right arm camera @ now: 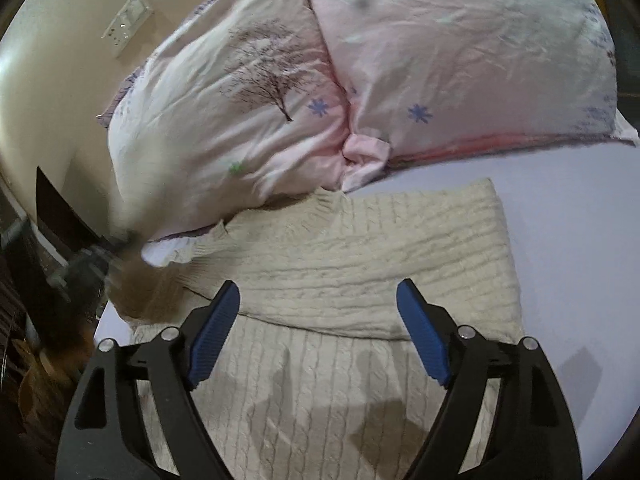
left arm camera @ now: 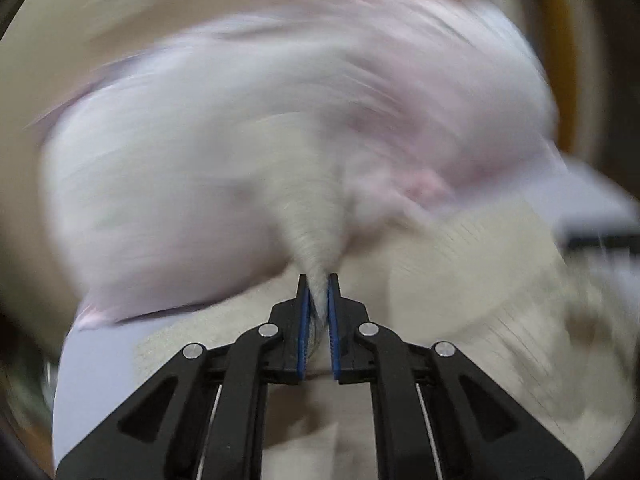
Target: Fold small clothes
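A cream cable-knit sweater [right arm camera: 360,264] lies on the pale lilac bed sheet [right arm camera: 568,248], with one part folded over the rest. My right gripper [right arm camera: 318,292] is open and empty, hovering just above the sweater's fold. My left gripper [left arm camera: 318,284] is shut on a pinched bunch of the cream sweater [left arm camera: 316,232] and holds it lifted. The left wrist view is heavily motion-blurred. At the left edge of the right wrist view a blurred dark shape [right arm camera: 96,256] sits by the sweater's raised part; I cannot tell what it is.
Two pink and white pillows [right arm camera: 280,92] with a tree print lie against the sweater's far edge; they show blurred in the left wrist view [left arm camera: 280,120]. A beige wall with a white switch plate [right arm camera: 128,24] is behind. Dark clutter sits off the bed's left edge [right arm camera: 36,320].
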A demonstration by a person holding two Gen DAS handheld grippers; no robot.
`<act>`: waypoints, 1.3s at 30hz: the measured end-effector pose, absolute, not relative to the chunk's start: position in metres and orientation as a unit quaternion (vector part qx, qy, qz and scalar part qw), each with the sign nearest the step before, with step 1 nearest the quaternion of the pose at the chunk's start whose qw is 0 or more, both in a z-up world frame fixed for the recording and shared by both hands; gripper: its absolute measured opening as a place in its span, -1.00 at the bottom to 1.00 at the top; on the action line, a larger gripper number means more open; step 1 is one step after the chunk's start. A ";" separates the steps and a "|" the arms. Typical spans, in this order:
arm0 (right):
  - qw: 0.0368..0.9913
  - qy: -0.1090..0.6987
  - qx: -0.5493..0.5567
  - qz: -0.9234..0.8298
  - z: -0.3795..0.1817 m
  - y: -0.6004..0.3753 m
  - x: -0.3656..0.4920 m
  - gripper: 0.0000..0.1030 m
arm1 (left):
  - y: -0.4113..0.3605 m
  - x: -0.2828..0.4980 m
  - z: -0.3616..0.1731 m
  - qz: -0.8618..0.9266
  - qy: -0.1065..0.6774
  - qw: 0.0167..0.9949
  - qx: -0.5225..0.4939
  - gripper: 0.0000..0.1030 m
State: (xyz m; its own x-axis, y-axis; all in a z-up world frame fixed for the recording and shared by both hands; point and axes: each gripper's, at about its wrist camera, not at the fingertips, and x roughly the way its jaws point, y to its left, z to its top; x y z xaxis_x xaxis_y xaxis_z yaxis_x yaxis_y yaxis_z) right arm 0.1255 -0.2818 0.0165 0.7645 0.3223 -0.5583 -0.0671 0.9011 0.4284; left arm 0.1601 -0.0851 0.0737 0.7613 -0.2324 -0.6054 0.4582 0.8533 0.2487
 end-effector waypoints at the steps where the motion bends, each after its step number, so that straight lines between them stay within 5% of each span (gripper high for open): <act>1: 0.917 0.331 0.201 0.101 0.014 -0.286 0.124 0.56 | -0.105 0.156 0.059 -0.206 0.305 0.905 0.214 -0.83; 6: 0.912 0.338 0.223 0.060 0.005 -0.325 0.094 0.56 | -0.059 0.122 0.065 -0.212 0.317 0.912 0.150 -0.66; 8: 0.903 0.352 0.240 0.052 -0.004 -0.342 0.080 0.55 | -0.006 0.108 0.074 -0.185 0.325 0.923 0.091 -0.09; 17: 0.857 0.419 0.292 0.072 -0.063 -0.364 -0.006 -0.13 | 0.141 0.024 0.023 -0.124 0.438 0.885 -0.098 0.26; 22: 0.834 0.428 0.319 0.137 -0.078 -0.347 -0.049 -0.41 | 0.151 -0.018 0.011 -0.204 0.439 0.856 -0.180 0.21; 25: 0.814 0.435 0.333 0.191 -0.089 -0.335 -0.071 -0.53 | 0.147 -0.038 0.003 -0.252 0.444 0.832 -0.217 -0.12; 27: 0.792 0.449 0.344 0.231 -0.099 -0.325 -0.078 -0.83 | 0.143 -0.048 -0.003 -0.267 0.456 0.816 -0.235 -0.42; 28: 0.786 0.454 0.344 0.243 -0.101 -0.320 -0.080 -0.83 | 0.139 -0.048 -0.008 -0.276 0.464 0.805 -0.245 -0.70; 29: 0.785 0.451 0.344 0.249 -0.099 -0.317 -0.079 -0.85 | 0.137 -0.049 -0.010 -0.283 0.469 0.797 -0.254 -0.75; 33: 0.799 0.371 0.365 0.300 -0.057 -0.314 -0.056 -0.86 | 0.133 -0.035 0.012 -0.311 0.446 0.795 -0.268 -0.82; 39: 0.829 0.243 0.423 0.275 0.016 -0.352 0.056 -0.86 | 0.142 0.093 0.073 -0.244 0.366 0.852 -0.283 -0.82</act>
